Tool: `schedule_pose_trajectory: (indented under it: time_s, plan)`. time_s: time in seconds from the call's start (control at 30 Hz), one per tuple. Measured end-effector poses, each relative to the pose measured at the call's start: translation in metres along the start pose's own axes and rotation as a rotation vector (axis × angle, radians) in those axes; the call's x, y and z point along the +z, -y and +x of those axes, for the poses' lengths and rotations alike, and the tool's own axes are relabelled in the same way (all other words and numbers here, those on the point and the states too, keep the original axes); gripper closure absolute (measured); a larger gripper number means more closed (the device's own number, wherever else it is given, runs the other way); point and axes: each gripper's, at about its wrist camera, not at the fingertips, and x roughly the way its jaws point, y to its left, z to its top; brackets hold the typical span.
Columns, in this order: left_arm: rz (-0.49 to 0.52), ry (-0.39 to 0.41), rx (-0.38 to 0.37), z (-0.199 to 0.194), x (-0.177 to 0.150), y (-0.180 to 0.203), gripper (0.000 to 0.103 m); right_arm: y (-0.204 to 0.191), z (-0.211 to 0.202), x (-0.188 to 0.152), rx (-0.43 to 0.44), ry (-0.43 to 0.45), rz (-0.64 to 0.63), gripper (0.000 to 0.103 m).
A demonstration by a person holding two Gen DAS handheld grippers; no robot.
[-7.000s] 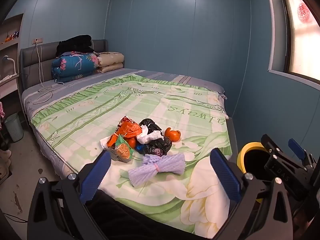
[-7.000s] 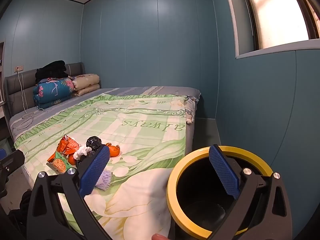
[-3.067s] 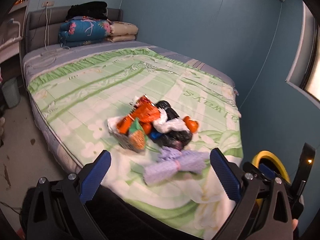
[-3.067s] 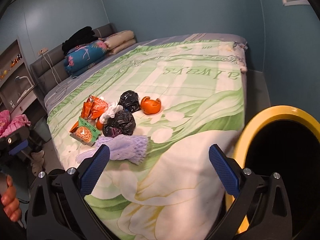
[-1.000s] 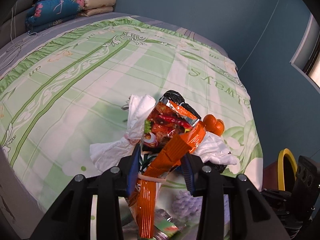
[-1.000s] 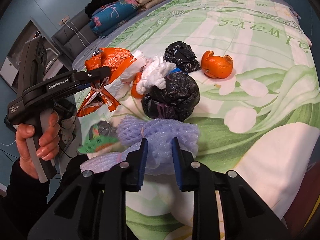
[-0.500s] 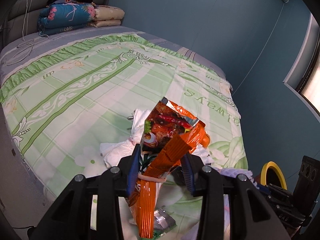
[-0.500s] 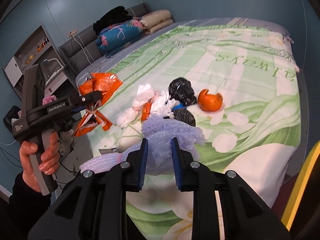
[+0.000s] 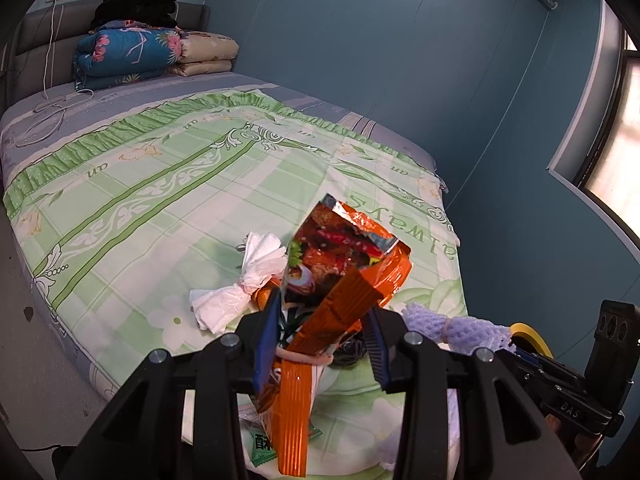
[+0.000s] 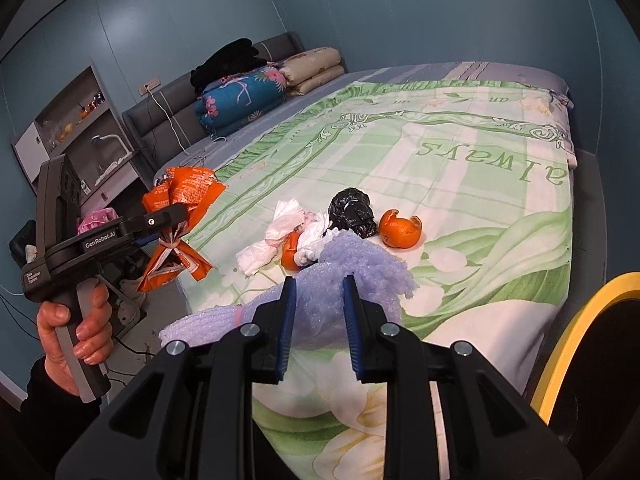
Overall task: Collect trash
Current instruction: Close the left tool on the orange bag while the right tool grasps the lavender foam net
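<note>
Clamping the orange snack bag (image 9: 344, 280), the left gripper (image 9: 320, 344) holds it off the bed (image 10: 460, 152). The right gripper (image 10: 316, 316) pinches the purple foam net (image 10: 352, 268), likely so both reach the yellow-rimmed bin (image 10: 576, 340) in 1 trip.

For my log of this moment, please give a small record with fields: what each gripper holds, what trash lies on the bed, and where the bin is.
left gripper: shut on orange snack bag, lifted off bed
right gripper: shut on purple foam net
trash on bed: orange peel, black plastic bag, white tissues
bin: yellow-rimmed bin, beside the bed's foot, right of right gripper
</note>
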Motion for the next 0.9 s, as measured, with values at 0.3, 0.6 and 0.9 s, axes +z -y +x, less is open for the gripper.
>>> schedule_pose_trajectory:
  time_s: [0.3, 0.6, 0.9]
  plan:
    - [0.014, 0.013, -0.003, -0.007, 0.002, 0.011, 0.067, 0.008, -0.022, 0.007, -0.008, 0.053, 0.014, 0.081]
    - [0.054, 0.035, -0.027, -0.017, -0.001, 0.039, 0.066, 0.014, -0.053, 0.014, -0.036, 0.126, -0.002, 0.081]
    - [0.087, 0.052, -0.064, -0.028, -0.005, 0.068, 0.066, 0.026, -0.083, 0.016, -0.079, 0.188, 0.0, 0.081]
